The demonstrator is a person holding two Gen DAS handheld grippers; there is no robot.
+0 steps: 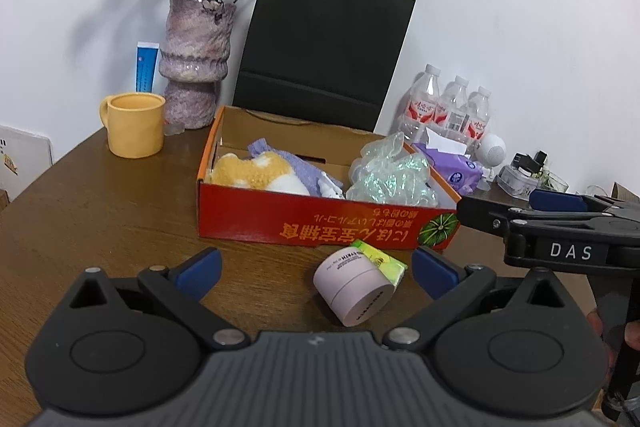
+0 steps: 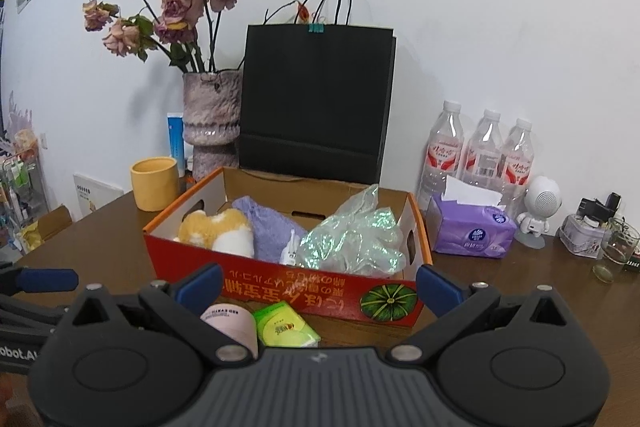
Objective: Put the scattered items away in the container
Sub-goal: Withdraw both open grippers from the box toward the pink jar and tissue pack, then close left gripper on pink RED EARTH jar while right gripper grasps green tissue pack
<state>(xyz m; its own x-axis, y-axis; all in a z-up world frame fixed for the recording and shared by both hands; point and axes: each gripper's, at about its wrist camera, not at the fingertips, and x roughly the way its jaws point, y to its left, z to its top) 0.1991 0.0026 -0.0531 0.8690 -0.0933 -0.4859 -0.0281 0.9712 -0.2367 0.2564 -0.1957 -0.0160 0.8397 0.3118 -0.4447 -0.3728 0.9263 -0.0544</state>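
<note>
A red box sits on a brown counter, holding one plush toy, one lilac cloth half buried under it, and one crinkled iridescent bag that hides the box's right inner corner. Two items lie outside, just in front of the box: one pink jar on its side and one green packet, touching and partly covered by the jar; in the right wrist view the jar is cut off by the gripper body. The left gripper hovers before the box with its two blue-tipped fingers spread wide, empty, the jar between them. The right gripper likewise has its fingers spread, gripping nothing. Behind the box stand one black bag, one vase of wilted roses, one yellow mug; right of it, three bottles and one tissue pack. Small clutter at far right is too blurred to identify
</note>
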